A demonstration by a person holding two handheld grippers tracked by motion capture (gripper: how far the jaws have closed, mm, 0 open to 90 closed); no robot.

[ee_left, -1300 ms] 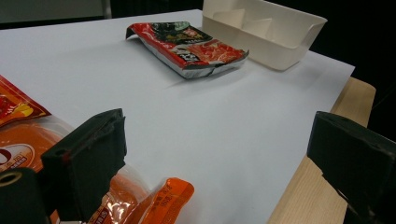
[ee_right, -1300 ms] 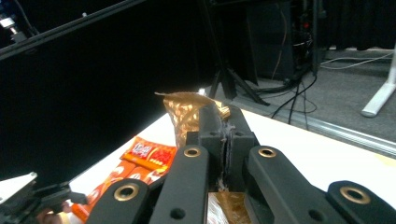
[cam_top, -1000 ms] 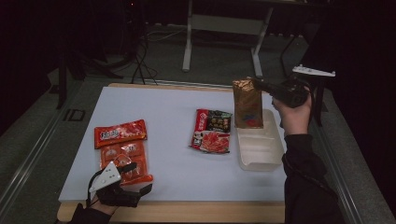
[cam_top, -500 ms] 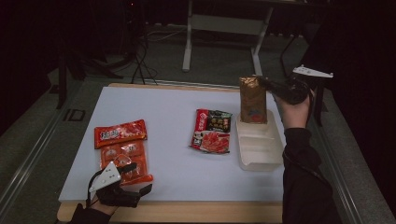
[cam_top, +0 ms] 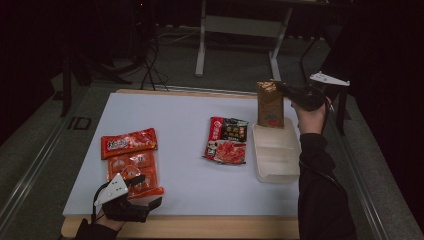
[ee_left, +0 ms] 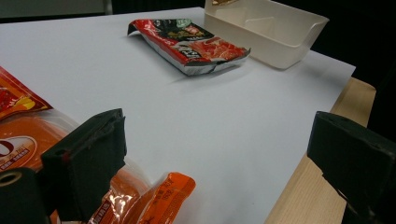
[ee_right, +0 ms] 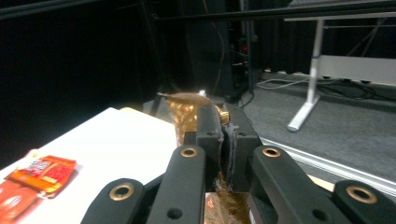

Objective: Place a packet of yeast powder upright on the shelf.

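- A gold-brown foil pouch [cam_top: 270, 104] is held upright by the right tongs [cam_top: 286, 91], which are closed on its upper edge.
- The pouch is seen as tall and flat, with a shiny crinkled metallic skin, a sealed top strip and a reddish picture printed near its bottom.
- Its lower end hangs at the far end of a white plastic tray [cam_top: 276, 156] that stands near the desk's right edge; whether it touches the tray cannot be told.
- In the right gripper view the foil [ee_right: 187, 114] is pinched between the two black jaws, its top seam flaring sideways above them.
- The left tongs [cam_top: 142, 191] are held wide open at the desk's near-left corner, with nothing gripped, one jaw over an orange packet [ee_left: 140, 200].
- A red and black packet [cam_top: 227, 140] lies flat near the middle of the white desk [cam_top: 175, 115].
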